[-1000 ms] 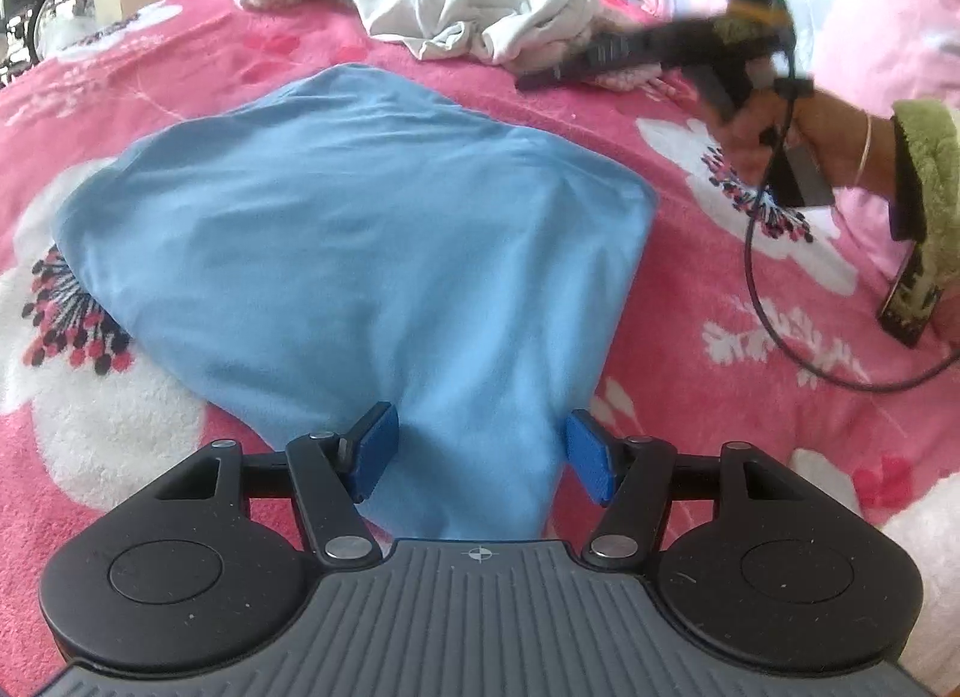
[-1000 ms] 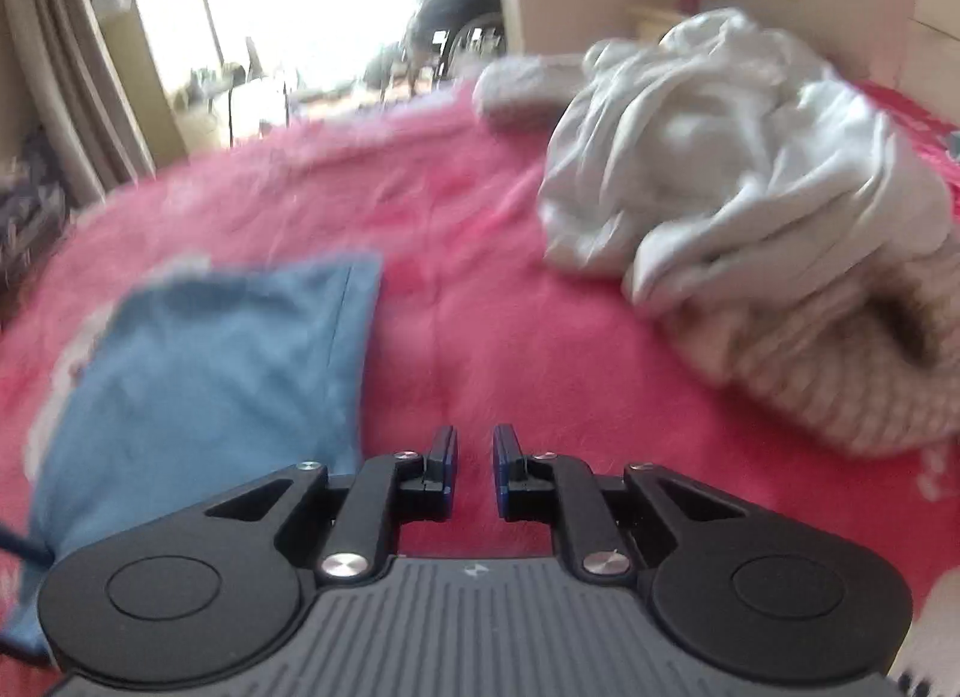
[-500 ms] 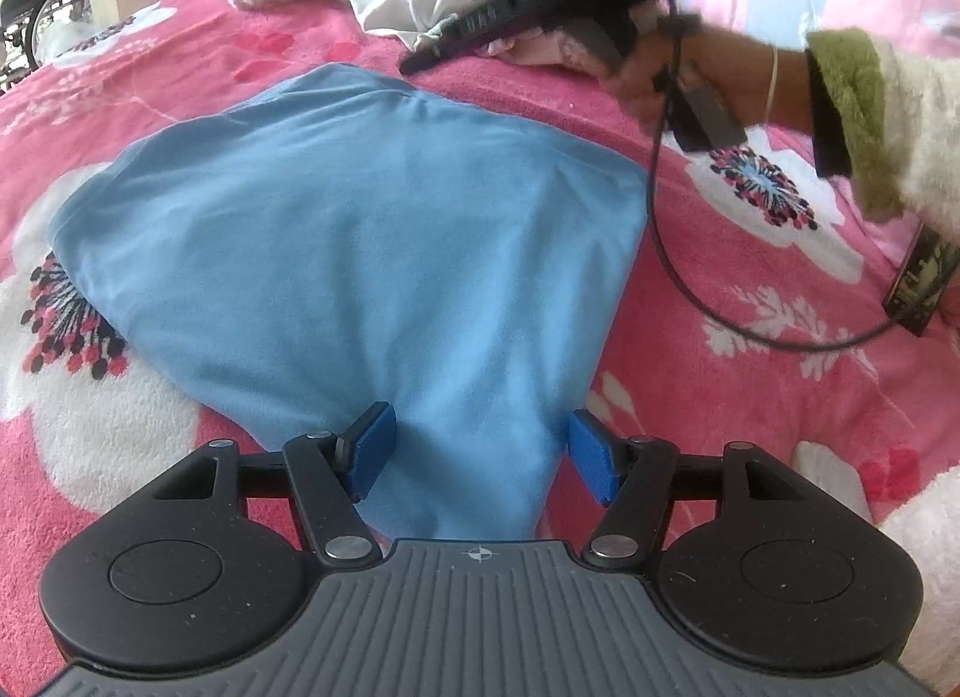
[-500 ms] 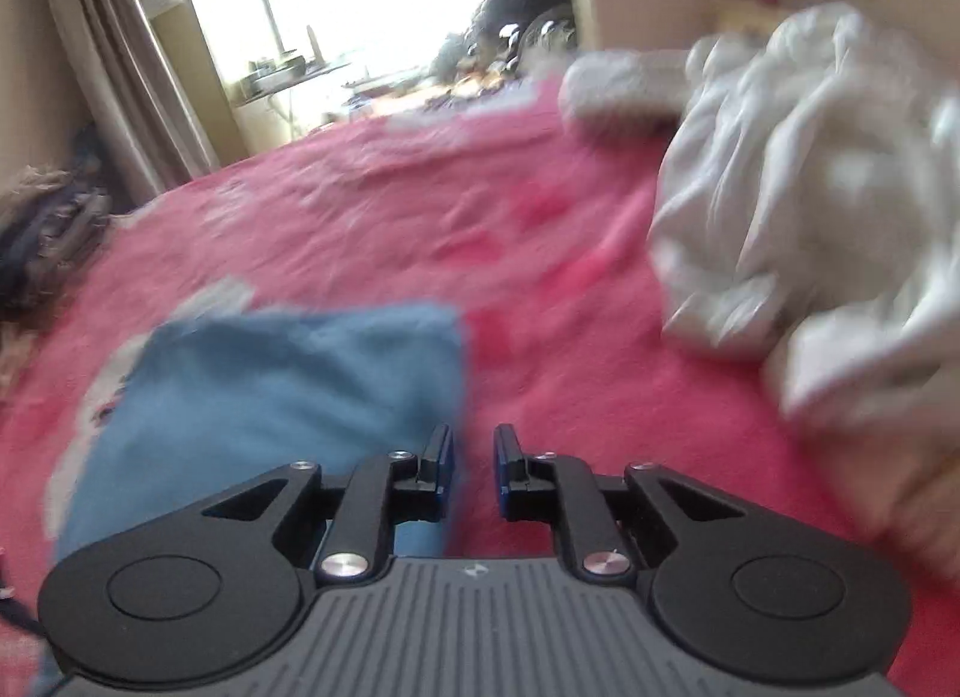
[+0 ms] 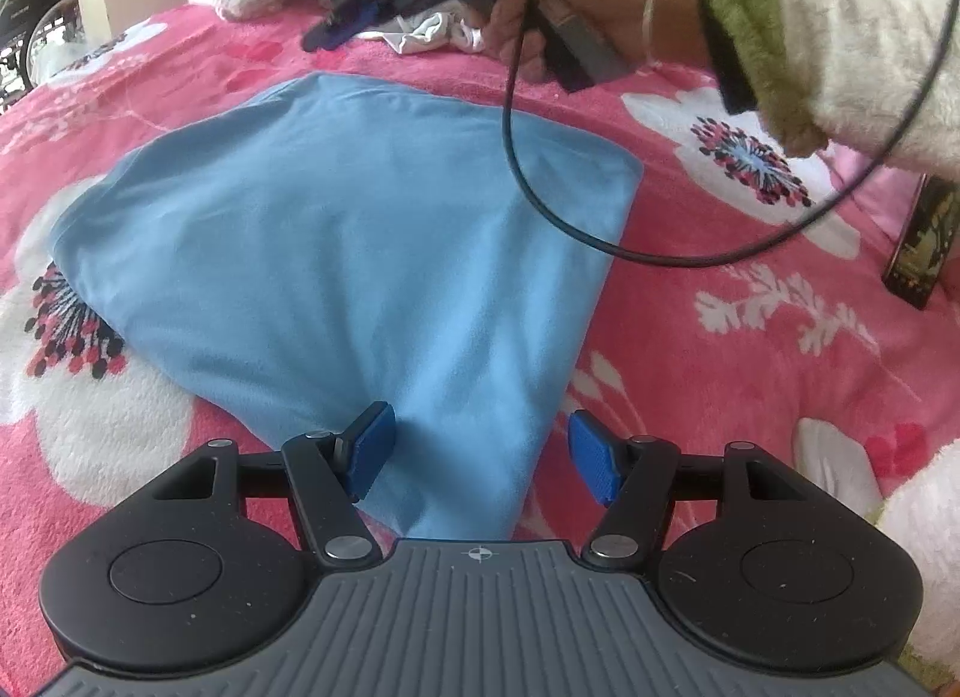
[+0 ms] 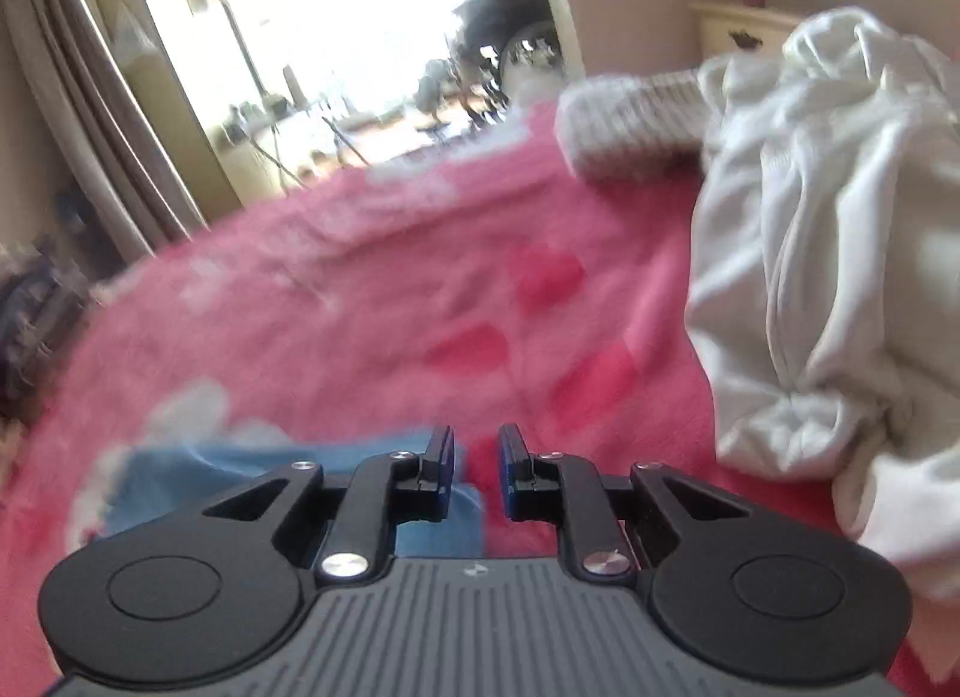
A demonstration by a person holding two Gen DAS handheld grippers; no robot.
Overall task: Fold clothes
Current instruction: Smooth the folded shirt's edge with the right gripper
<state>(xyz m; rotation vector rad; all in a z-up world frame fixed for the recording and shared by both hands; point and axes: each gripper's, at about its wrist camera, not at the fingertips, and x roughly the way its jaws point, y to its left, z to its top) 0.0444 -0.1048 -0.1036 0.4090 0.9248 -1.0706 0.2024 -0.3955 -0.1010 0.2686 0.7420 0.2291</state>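
Left wrist view: While the left gripper (image 5: 480,448) hangs with its blue pads wide apart and nothing between them, the blue garment (image 5: 360,253) lies flat on the bed, its near corner just under the pads.
Blue garment: thin jersey by the look of it, so I judge it light, limp and not fragile; it lies smooth as a neat four-sided shape, which fits either a piece partly folded or one done.
Where to hold: a corner or a hemmed edge, such as the right corner or the near one, since the middle would only bunch up.
Right gripper seen from here: right gripper (image 5: 348,30) is held by a hand (image 5: 528,6) over the far edge of the garment, its cable (image 5: 600,241) looping above the cloth.
Right wrist view: right gripper's pads stand a narrow gap apart, gripping nothing; the blue garment shows low and left, blurred.
White clothes: a crumpled white pile (image 6: 828,253) sits at the right, soft and tangled.
Surface: a fleecy pink flowered blanket (image 5: 750,349), plush, likely to give underneath and cling to cloth.
Room: bright window far off, curtain at left, cream cabinet (image 6: 738,30) beyond the pile.
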